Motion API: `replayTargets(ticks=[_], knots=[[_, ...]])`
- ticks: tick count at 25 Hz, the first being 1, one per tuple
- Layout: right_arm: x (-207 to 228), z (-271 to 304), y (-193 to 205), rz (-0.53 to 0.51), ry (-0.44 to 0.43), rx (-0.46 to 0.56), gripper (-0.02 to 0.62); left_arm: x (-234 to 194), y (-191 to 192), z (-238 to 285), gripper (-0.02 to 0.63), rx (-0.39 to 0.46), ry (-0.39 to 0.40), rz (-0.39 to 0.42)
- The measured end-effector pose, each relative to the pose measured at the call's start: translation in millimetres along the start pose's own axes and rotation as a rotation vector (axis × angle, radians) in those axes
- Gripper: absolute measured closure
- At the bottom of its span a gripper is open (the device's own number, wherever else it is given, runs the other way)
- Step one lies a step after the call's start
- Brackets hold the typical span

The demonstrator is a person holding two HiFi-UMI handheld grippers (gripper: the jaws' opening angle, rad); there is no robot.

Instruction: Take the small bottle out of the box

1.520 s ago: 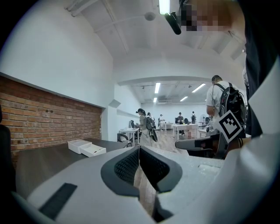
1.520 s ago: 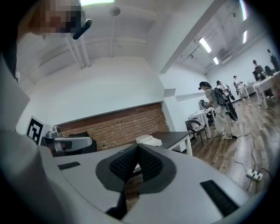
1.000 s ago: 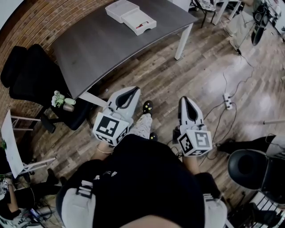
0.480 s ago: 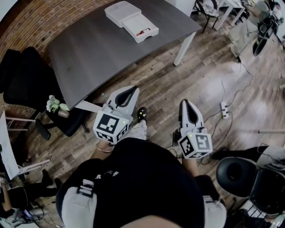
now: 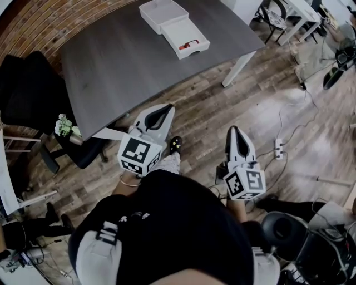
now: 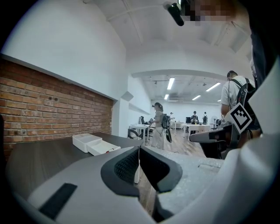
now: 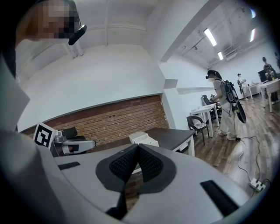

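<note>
One box (image 5: pixel 179 32), one table (image 5: pixel 122 61); left gripper (image 5: pixel 166 109), right gripper (image 5: pixel 233 132), both closed

The left tongs (image 5: pixel 165 110) and right tongs (image 5: pixel 232 129) are held out before the torso (image 5: pixel 183 222), side by side but apart, both pointing forward and nearly level; the left jaws are pressed together with nothing between them; the right jaws are likewise closed and empty; the left reaches slightly further forward

Clear run across the table (image 5: pixel 111 61)
Its top lay bare up to the box (image 5: pixel 161 14) at the far edge; a black chair (image 5: pixel 28 100) crowded the left side.
</note>
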State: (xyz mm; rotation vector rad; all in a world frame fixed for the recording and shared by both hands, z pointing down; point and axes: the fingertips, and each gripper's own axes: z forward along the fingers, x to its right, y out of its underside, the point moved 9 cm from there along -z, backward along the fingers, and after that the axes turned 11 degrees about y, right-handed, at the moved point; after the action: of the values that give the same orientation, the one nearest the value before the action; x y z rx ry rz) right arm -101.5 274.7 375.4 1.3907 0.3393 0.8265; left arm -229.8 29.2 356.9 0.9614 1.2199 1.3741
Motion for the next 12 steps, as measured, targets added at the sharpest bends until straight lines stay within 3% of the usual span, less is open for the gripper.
replayTargets(ticks=[12], knots=[[-4.3, 73.7, -34.9, -0.039, 0.02, 0.009, 0.594, -73.4, -16.7, 57.8, 0.598, 0.015, 0.026, -0.004]])
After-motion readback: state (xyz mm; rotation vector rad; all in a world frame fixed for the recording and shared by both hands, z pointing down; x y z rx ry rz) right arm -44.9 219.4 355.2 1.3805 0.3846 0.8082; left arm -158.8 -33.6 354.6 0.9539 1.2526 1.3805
